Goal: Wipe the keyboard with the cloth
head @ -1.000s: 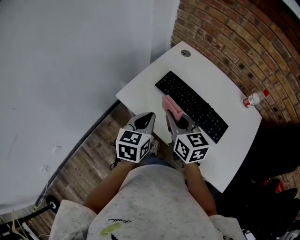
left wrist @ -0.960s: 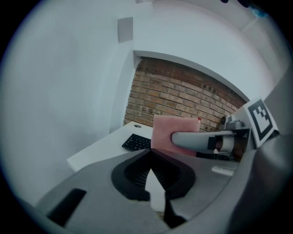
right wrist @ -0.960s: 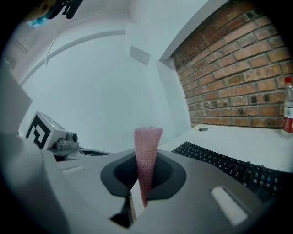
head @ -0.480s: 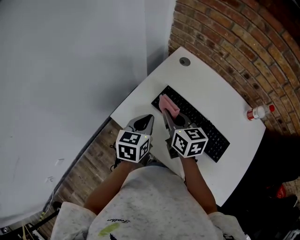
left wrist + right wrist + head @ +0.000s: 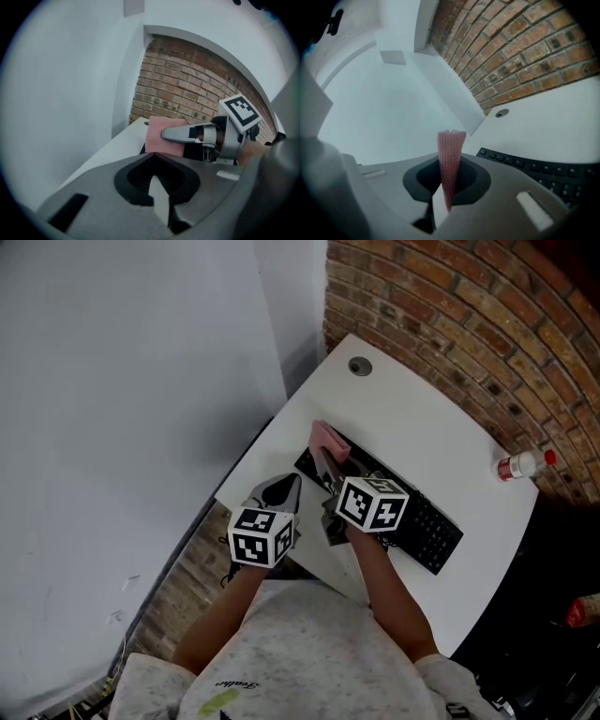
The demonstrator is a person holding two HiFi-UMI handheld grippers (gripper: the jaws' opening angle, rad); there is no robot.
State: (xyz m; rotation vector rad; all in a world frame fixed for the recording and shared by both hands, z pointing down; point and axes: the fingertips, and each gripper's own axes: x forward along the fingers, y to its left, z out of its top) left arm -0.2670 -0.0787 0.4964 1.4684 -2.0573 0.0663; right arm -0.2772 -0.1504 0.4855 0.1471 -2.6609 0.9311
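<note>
Office corner: white desk (image 5: 427,432), keyboard (image 5: 433,529), brick wall (image 5: 450,306).

Head view steeply down over desk (image 5: 422,418); gripper views toward brick wall (image 5: 187,89); head, right share keyboard (image 5: 431,526).

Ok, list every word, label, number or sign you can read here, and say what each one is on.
Nothing here reads clearly.
Shirt: a small script print low on the front, too blurred to read.
Keyboard: key legends too small to read.
Bottle: any label is too small to read.
Marker cubes: black-and-white square patterns only, no letters or numbers.
</note>
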